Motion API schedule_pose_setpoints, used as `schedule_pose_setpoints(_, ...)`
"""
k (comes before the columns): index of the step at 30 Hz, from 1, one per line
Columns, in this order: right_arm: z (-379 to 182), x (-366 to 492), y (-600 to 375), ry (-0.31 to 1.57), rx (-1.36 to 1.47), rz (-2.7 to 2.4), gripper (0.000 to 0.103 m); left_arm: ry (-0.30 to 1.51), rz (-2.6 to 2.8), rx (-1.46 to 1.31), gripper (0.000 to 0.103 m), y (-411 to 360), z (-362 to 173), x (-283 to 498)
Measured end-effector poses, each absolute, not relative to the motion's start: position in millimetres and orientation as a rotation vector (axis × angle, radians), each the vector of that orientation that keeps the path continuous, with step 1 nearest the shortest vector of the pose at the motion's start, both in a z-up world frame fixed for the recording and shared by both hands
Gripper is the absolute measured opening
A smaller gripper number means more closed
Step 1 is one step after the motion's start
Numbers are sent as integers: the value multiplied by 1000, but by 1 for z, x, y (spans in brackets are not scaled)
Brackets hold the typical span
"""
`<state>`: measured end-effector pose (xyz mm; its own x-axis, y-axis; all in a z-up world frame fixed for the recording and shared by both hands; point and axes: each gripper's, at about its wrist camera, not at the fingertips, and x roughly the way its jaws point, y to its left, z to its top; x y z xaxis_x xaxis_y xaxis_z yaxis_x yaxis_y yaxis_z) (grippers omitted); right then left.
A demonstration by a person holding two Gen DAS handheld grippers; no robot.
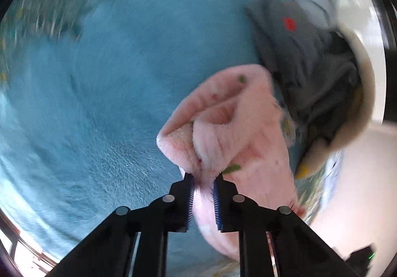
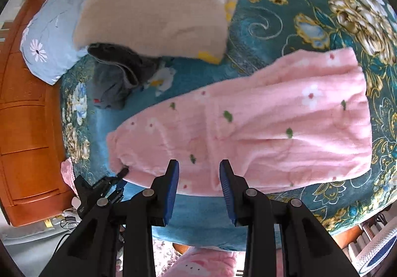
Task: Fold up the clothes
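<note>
A pink fleece garment (image 2: 273, 128) with small flowers and green leaves lies spread across the teal bedspread (image 2: 273, 28). My left gripper (image 1: 203, 177) is shut on a bunched edge of this pink garment (image 1: 238, 123), and the fabric fills the gap between its blue pads. In the right wrist view the left gripper (image 2: 121, 174) sits at the garment's lower left corner. My right gripper (image 2: 199, 165) hovers over the garment's near edge, open, with nothing between its pads.
A crumpled grey garment (image 2: 114, 78) lies at the left, also seen as grey garment (image 1: 305, 53). Behind it lie a beige fleece piece (image 2: 153, 8) and a light blue pillow (image 2: 47, 48). A wooden cabinet (image 2: 24, 115) stands left of the bed, whose edge runs below the grippers.
</note>
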<state>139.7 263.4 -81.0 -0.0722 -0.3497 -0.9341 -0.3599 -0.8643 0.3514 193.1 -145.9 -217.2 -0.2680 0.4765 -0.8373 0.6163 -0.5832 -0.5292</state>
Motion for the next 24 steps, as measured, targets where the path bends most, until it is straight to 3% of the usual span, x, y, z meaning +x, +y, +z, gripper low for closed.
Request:
schedule_pose_setpoints(8,-51,131,296,896,-2062,2239,35,977,-2336,1835,11,-99,-120,181)
schedule_pose_setpoints(15,-41,135,360,932,-2075,2307,35,759,-2502,1689,11,-16,-42,187)
schedule_pose_setpoints(24,-32,160,460,882,-2086,2380,35,489,-2572,1708,11,138,4,178)
